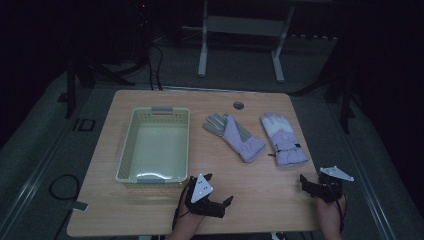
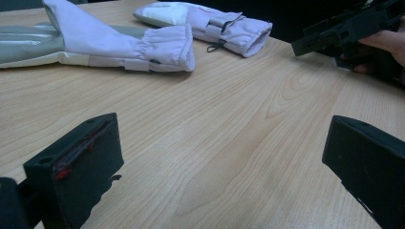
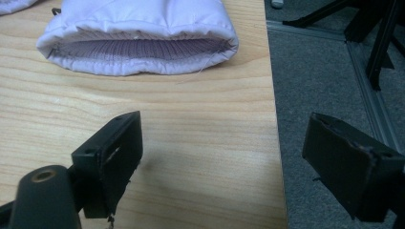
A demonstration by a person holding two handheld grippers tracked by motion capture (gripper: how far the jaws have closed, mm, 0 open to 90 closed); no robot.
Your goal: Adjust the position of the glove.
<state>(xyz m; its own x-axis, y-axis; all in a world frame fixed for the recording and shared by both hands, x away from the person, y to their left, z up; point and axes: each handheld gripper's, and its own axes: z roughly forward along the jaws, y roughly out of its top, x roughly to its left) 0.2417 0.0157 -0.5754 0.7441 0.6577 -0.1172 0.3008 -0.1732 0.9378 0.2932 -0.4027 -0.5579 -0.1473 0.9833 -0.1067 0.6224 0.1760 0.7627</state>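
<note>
Two lilac winter gloves lie on the wooden table (image 1: 260, 195). The left glove (image 1: 234, 136) rests palm up near the middle; the right glove (image 1: 283, 139) lies beside it, cuff toward me. My left gripper (image 1: 224, 206) sits low near the front edge, open with nothing between its jaws. In the left gripper view the nearer glove (image 2: 119, 45) and the farther glove (image 2: 210, 24) lie ahead, and my right gripper (image 2: 305, 45) appears at the far right. My right gripper (image 1: 306, 182) is open at the table's right front corner, just short of the glove's cuff (image 3: 138, 47).
A pale green plastic basket (image 1: 156, 145) stands on the left half of the table, with nothing inside. A round cable hole (image 1: 238, 105) sits near the back edge. Grey carpet (image 3: 325, 86) lies past the right table edge. A white table frame (image 1: 240, 35) stands behind.
</note>
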